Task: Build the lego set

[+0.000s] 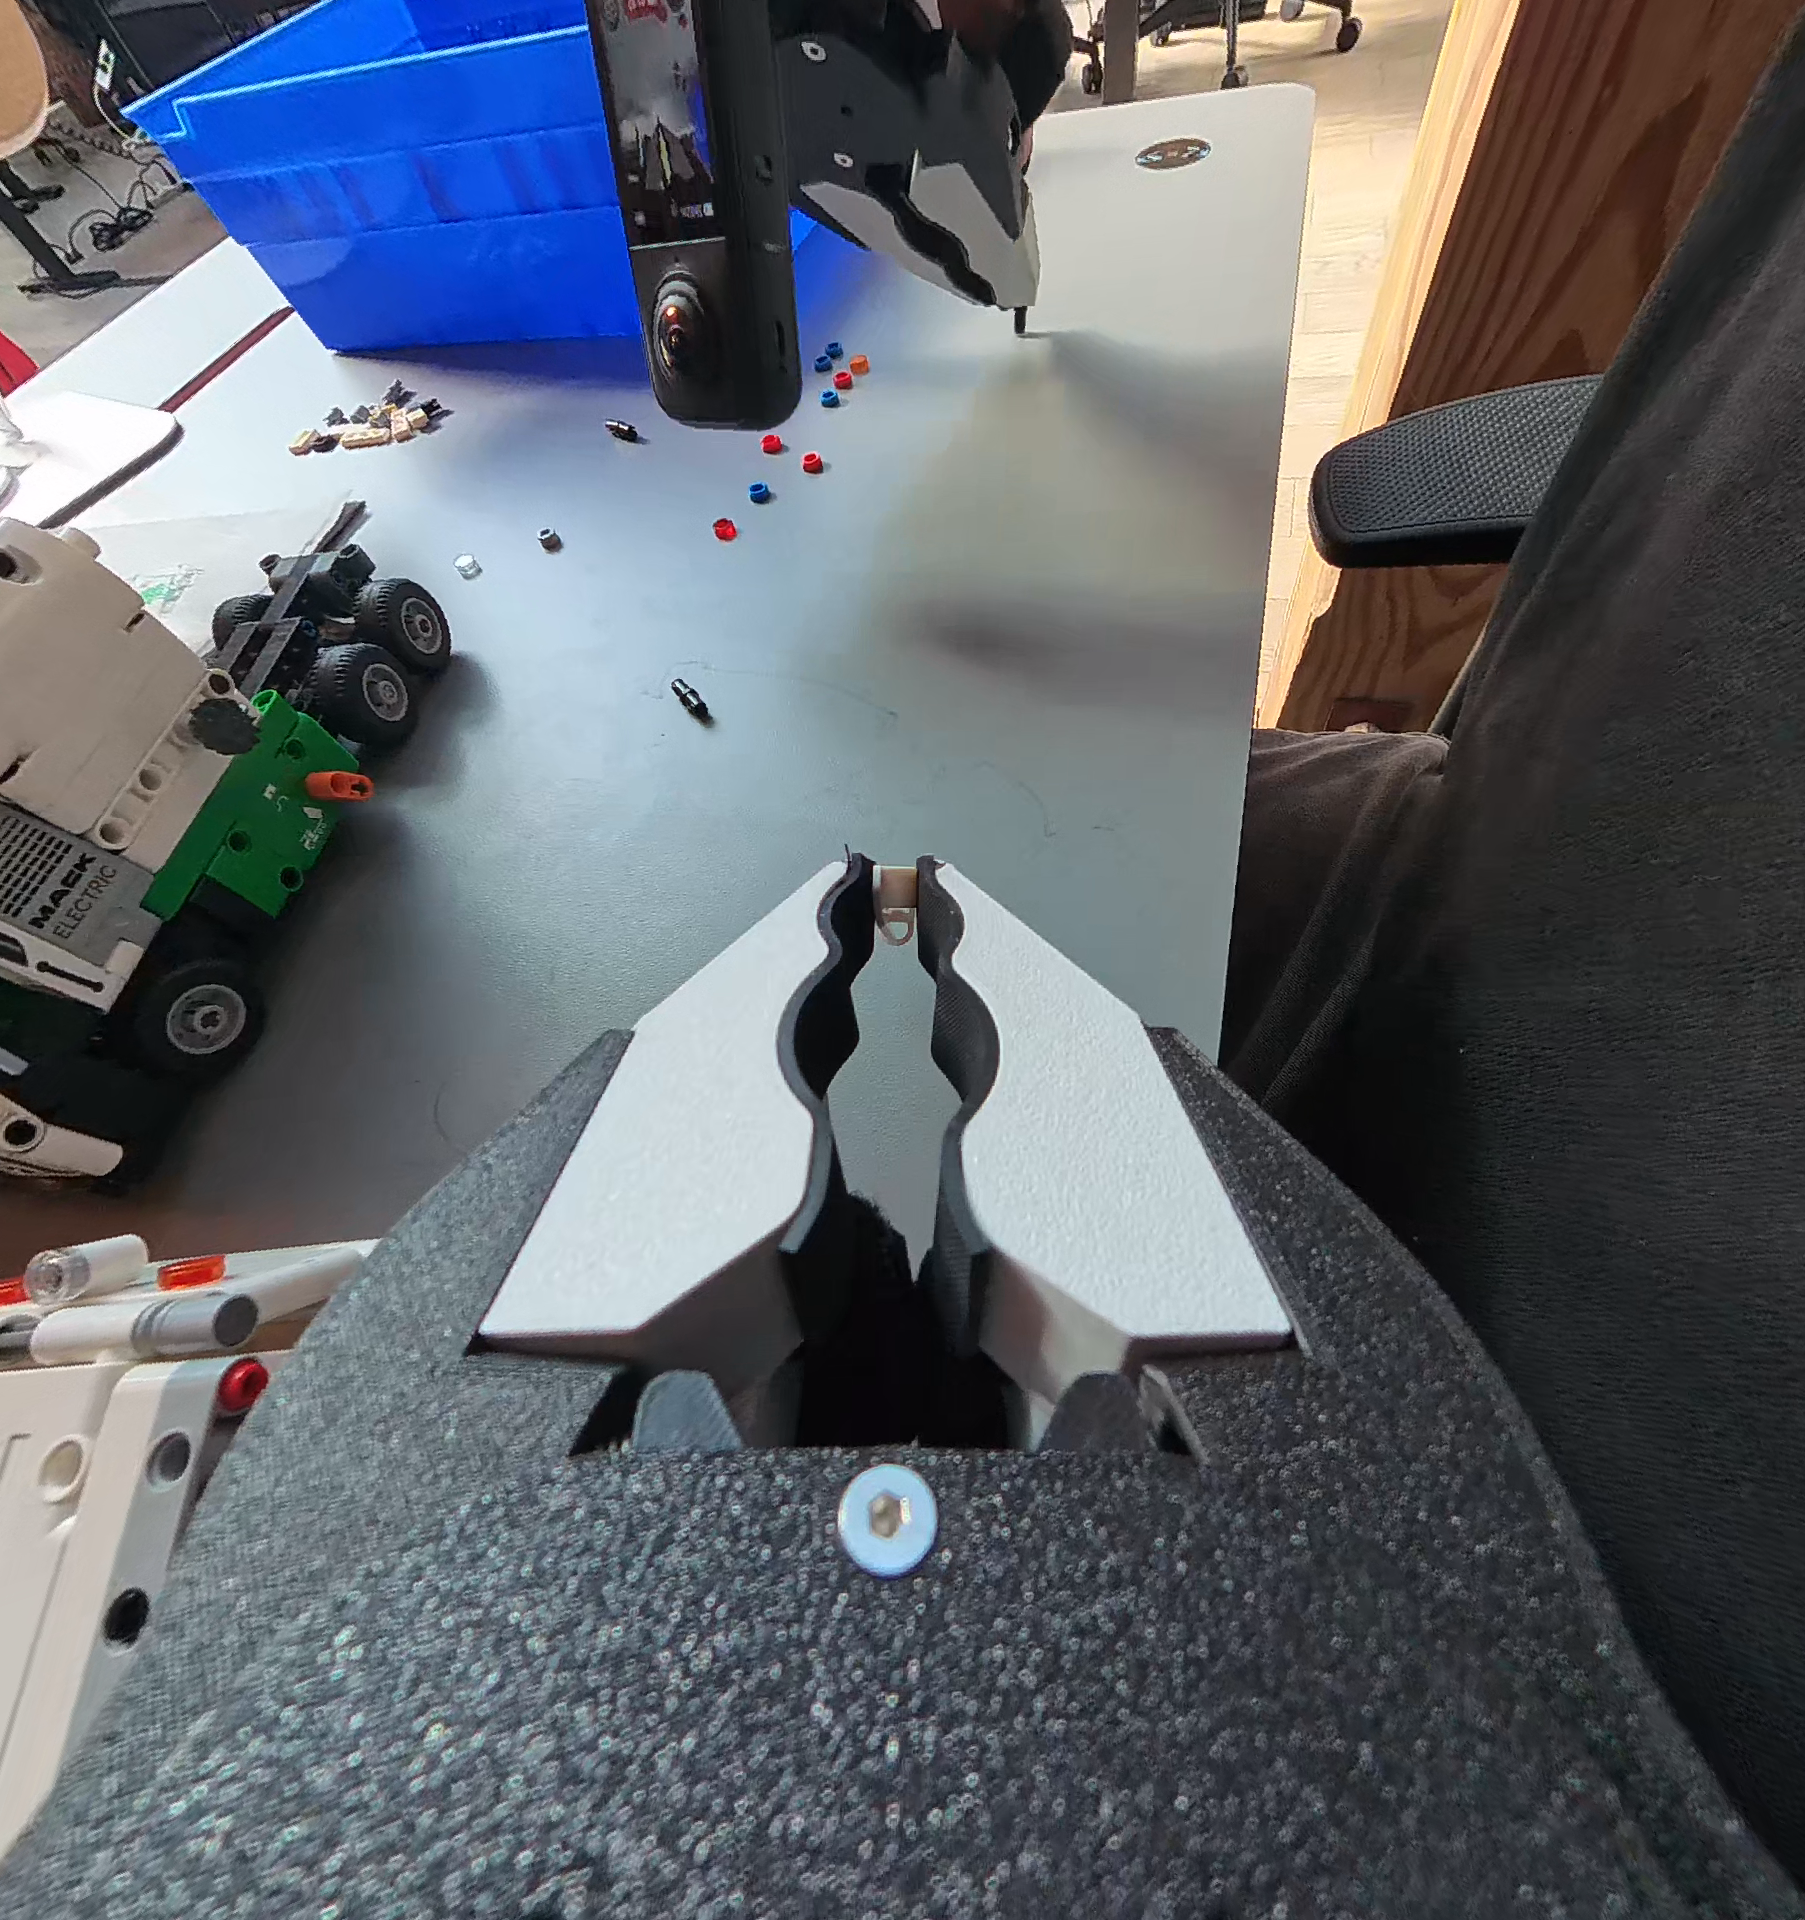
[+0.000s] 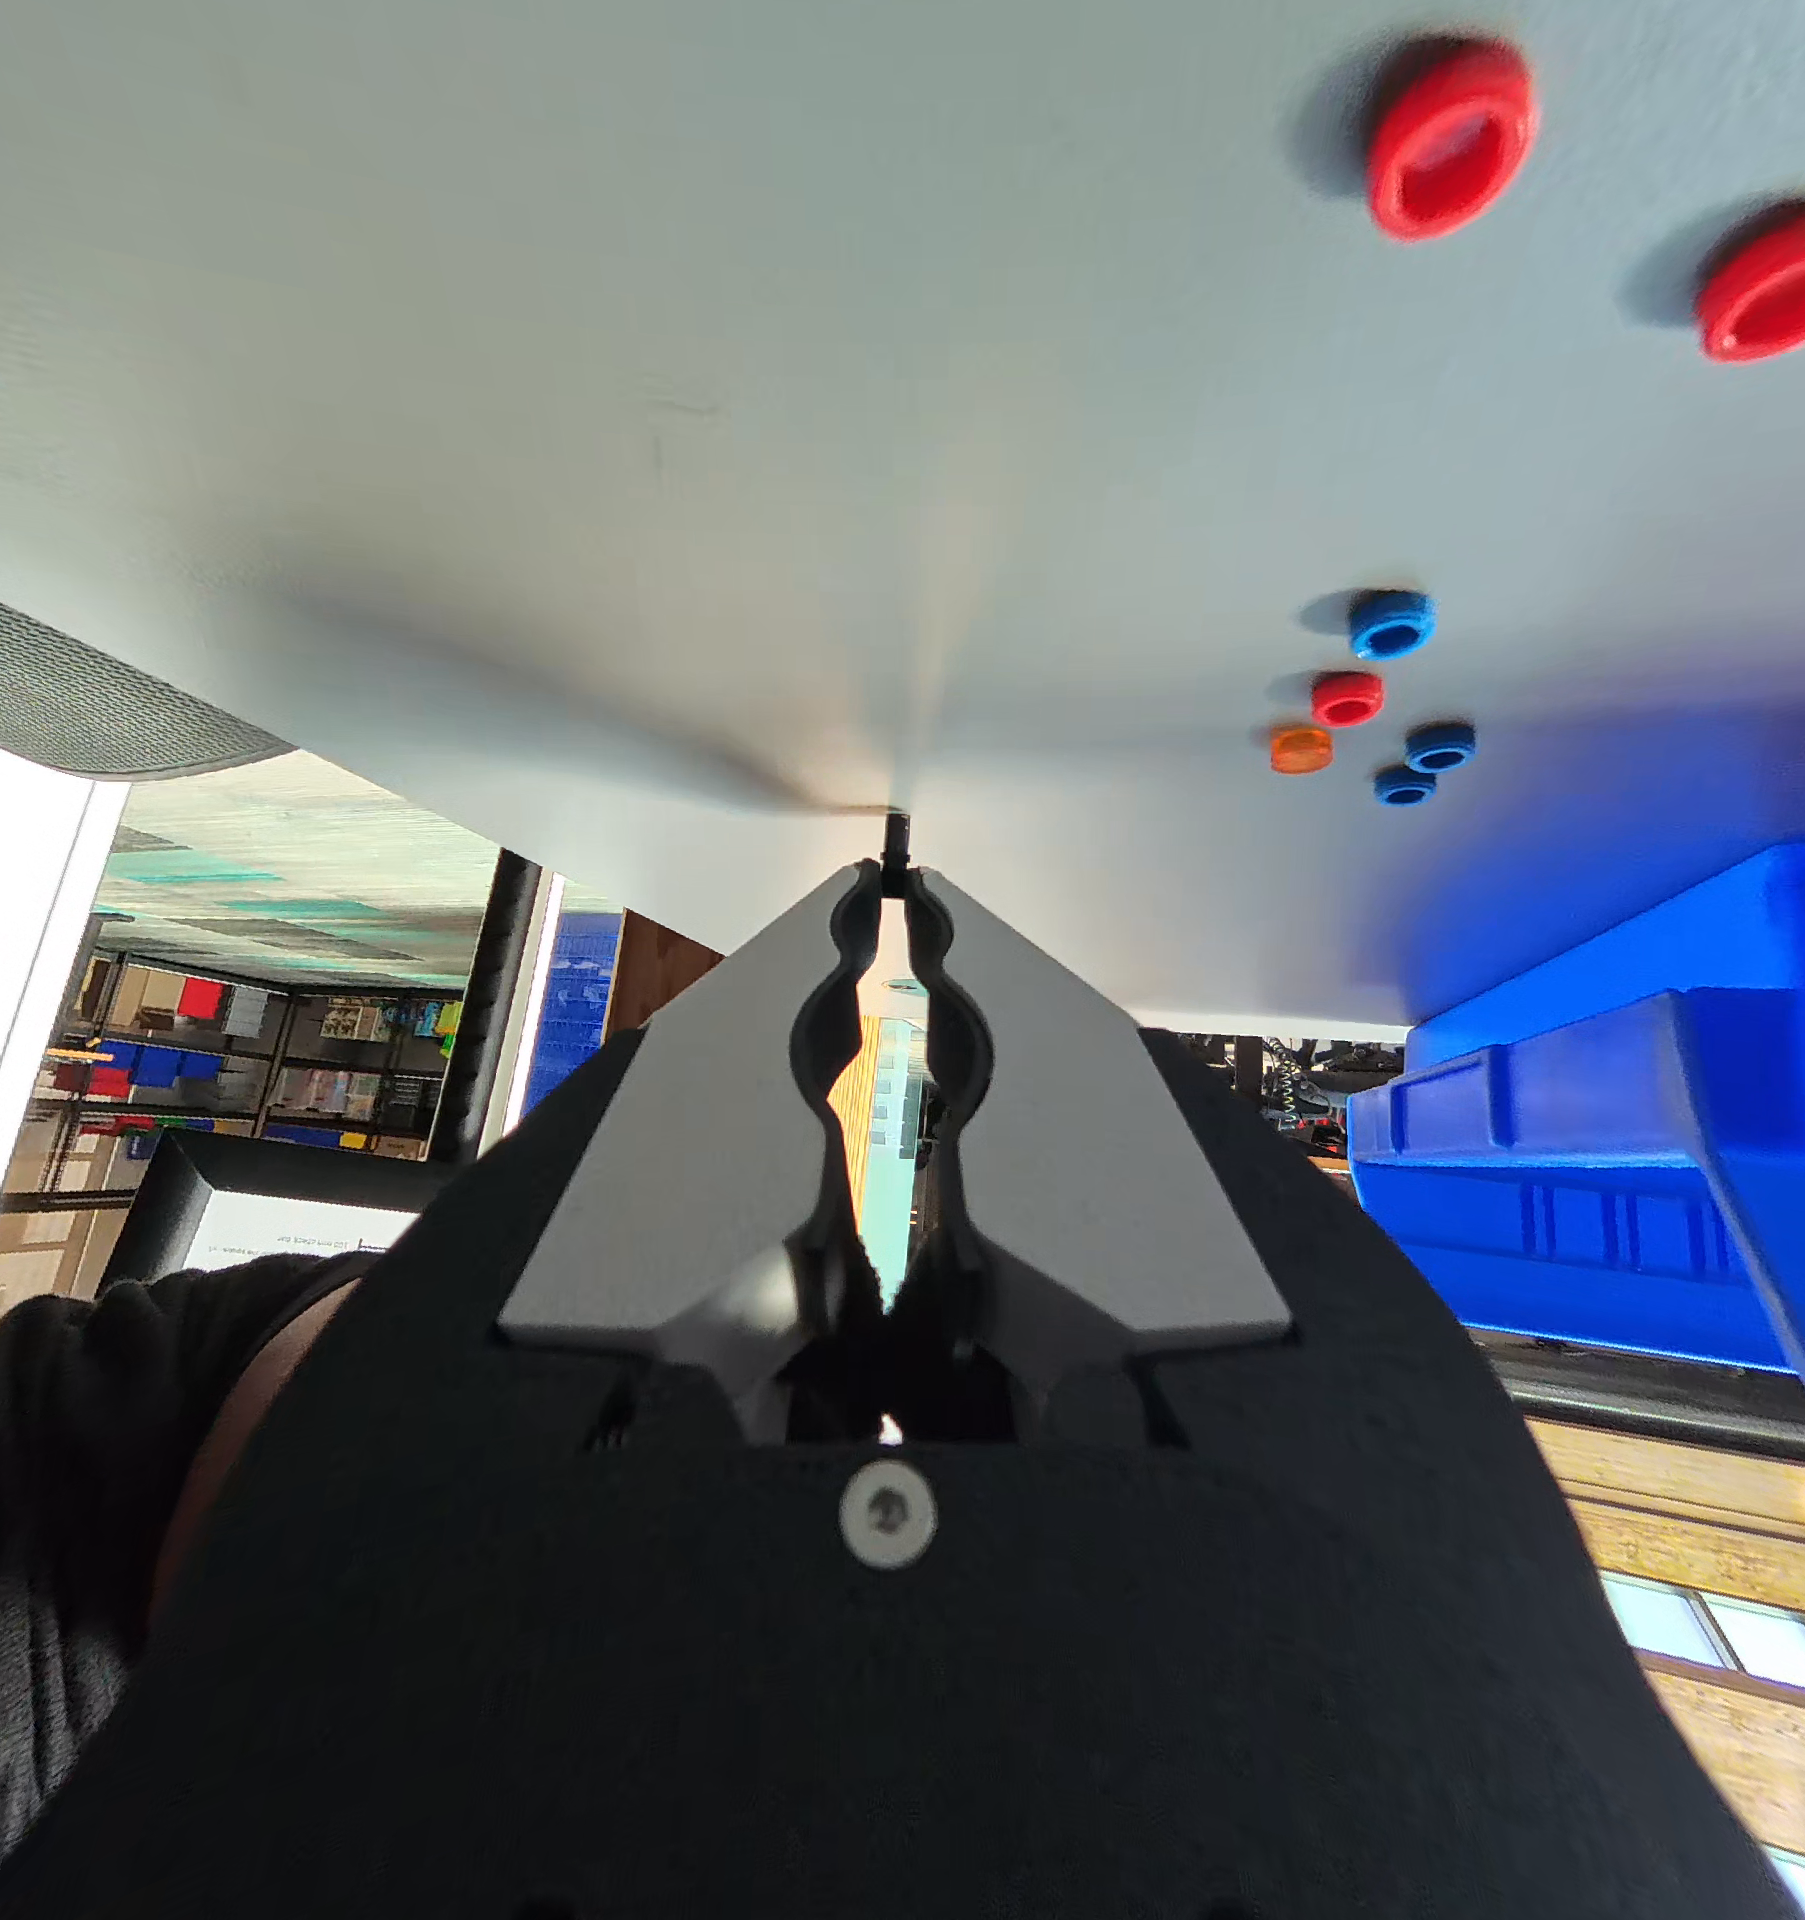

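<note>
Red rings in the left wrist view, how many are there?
4 red rings: one by the orange ring, two near the black camera, one closest. The camera may hide more.

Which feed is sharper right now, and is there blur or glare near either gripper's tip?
Left wrist view: crisp; small tan piece in left gripper is clear, soft shadows on grey table. Right wrist view: red rings blurred, streaky smear around small black pin in right gripper.
</note>
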`<state>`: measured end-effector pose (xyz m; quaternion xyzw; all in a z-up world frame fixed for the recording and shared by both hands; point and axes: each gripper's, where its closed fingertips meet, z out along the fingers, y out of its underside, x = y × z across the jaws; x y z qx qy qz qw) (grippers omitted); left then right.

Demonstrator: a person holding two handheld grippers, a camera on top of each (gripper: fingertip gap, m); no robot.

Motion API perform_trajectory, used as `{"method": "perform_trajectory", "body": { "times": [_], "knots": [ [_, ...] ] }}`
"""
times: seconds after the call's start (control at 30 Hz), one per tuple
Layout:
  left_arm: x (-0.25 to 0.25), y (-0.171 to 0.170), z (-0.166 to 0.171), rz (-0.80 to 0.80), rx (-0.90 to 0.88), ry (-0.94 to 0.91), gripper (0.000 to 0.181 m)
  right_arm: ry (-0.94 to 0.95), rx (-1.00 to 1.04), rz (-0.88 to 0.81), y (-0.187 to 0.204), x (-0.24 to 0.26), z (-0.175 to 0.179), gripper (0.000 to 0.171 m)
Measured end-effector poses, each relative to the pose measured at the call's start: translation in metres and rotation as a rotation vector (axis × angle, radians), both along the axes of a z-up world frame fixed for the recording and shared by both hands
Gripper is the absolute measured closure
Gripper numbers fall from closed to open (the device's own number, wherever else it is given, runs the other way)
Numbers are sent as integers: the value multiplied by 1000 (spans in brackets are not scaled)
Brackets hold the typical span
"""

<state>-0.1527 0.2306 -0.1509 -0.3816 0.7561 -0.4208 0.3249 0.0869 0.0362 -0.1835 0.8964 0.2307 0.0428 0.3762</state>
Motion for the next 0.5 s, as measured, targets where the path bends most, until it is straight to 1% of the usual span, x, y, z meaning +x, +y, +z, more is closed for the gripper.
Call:
{"method": "perform_trajectory", "body": {
  "times": [0.03, 0.5],
  "knots": [
    [0, 0, 0, 0, -1, 0, 175, 1, -6, 4, 0, -1, 0, 167],
    [0, 0, 0, -1, -2, -2, 175, 23, 12, 12, 2, -5, -3, 167]
  ]
}}
